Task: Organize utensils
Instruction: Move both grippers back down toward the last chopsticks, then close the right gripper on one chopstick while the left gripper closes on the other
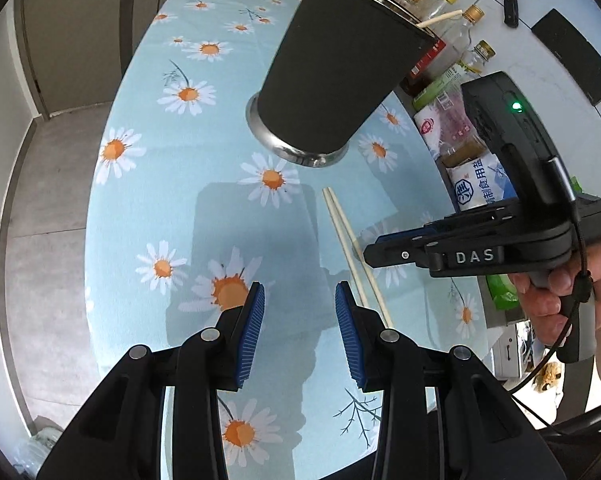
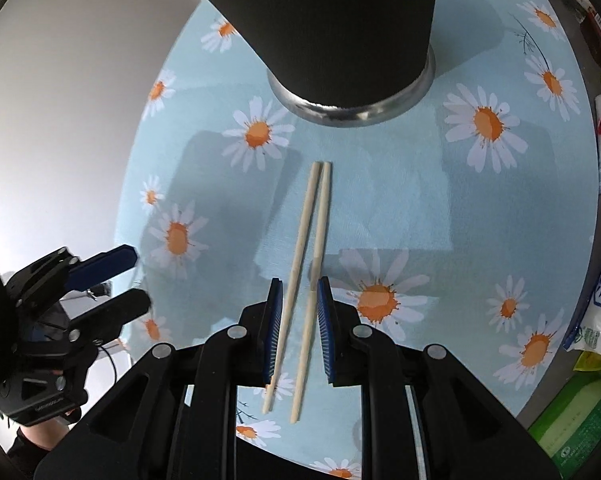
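Left wrist view: the left gripper (image 1: pixel 300 328) hovers with jaws apart and empty over the daisy-print blue tablecloth (image 1: pixel 140 200); the tall black utensil holder with a steel base (image 1: pixel 340 68) stands beyond, already bristling with chopsticks.

Right wrist view: the right gripper (image 2: pixel 299 332), jaws narrowly apart, straddles a pair of pale wooden chopsticks (image 2: pixel 310 264) lying near the holder (not yet pinched). The pickup step seems in hand; next, closing squarely on both sticks.

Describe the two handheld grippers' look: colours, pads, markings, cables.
Both are black plastic with silver round pivot pins and blue ribbed finger pads. The left gripper shows them close up, as does the right gripper. In the left wrist view the right unit's side reads "DAS" in white, a black box on top shows a green light, and a black cable runs down past its grey grip.
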A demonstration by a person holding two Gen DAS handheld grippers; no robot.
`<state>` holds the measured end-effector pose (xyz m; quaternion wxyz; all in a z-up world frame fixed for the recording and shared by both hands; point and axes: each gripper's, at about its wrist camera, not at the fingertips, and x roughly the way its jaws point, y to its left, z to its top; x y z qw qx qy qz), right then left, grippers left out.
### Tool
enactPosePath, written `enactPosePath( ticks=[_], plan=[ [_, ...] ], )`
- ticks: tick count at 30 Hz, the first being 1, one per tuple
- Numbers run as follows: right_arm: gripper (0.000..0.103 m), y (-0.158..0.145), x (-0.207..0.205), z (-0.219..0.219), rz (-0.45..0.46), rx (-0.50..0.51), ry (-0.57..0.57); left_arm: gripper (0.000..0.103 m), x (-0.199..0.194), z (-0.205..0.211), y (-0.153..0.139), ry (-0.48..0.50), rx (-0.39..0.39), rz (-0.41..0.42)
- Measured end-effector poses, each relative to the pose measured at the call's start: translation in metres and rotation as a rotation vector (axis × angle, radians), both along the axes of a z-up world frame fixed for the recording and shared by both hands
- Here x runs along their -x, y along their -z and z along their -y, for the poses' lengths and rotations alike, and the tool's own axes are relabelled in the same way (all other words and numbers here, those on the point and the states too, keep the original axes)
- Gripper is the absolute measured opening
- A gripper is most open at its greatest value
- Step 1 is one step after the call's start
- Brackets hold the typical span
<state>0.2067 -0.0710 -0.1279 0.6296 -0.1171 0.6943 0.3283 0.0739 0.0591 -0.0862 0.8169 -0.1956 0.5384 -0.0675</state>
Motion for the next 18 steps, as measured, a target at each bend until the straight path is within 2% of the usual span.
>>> enactPosePath(
  ticks=[5, 10, 13, 18],
  plan=[
    [0.019, 0.009, 0.002, -0.010, 0.016, 0.061, -0.016, 0.036, 0.005, -0.004, 0.002, -0.018, 0.012, 0.007],
    [0.011, 0.018, 0.005, -0.017, 0.039, 0.106, -0.029, 0.036, 0.007, -0.008, 0.003, -0.034, 0.027, 0.006],
    [0.011, 0.018, 0.011, -0.022, 0.055, 0.126, -0.031, 0.036, 0.009, -0.009, 0.005, -0.040, 0.009, 0.003],
    [0.008, 0.017, 0.030, -0.038, 0.155, 0.184, -0.046, 0.036, 0.007, -0.007, 0.012, -0.047, -0.016, -0.020]
  ],
)
